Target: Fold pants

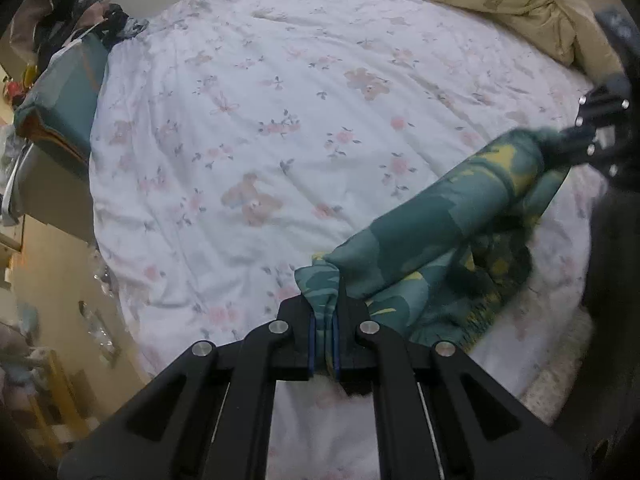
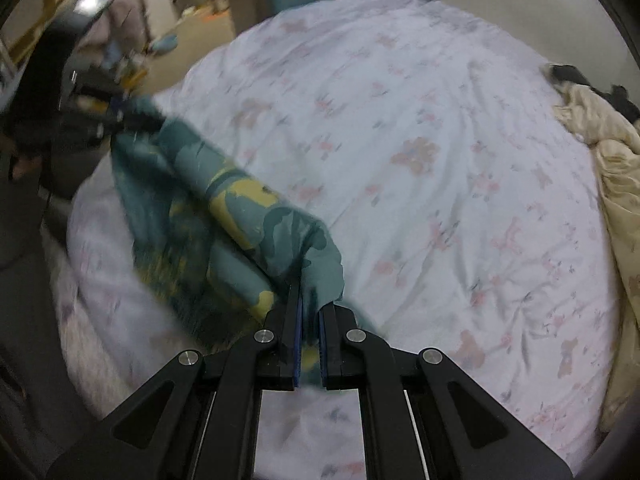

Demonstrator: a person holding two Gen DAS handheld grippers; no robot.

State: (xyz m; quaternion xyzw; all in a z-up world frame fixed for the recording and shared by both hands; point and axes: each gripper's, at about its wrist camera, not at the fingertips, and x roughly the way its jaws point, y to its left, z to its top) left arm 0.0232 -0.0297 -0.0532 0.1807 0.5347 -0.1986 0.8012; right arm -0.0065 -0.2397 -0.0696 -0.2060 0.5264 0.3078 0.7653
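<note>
The left tongs (image 1: pixel 324 320) are clamped on a bunched corner of the pants (image 1: pixel 432 224), cloth pinched between the blue pads. The right tongs (image 2: pixel 309 320) likewise grip the other end of the same edge, with fabric squeezed between their pads. Both point steeply down at the bed (image 1: pixel 280 80).

The pants hang stretched between the two tongs as a taut band, with the rest drooping below and behind it onto the sheet. In the left view, the right tongs (image 1: pixel 576 140) show at the far end of the band; in the right view, the left tongs (image 2: pixel 120 116) do the same.

To do this step well, I judge the two grips should travel together and keep the edge taut, so the held edge carries evenly and the trailing cloth drags flat instead of twisting. Lowering both ends at once should give a straight fold.

The pants are teal with darker patches and yellow shapes, thin and limp, blurred where they trail.
</note>
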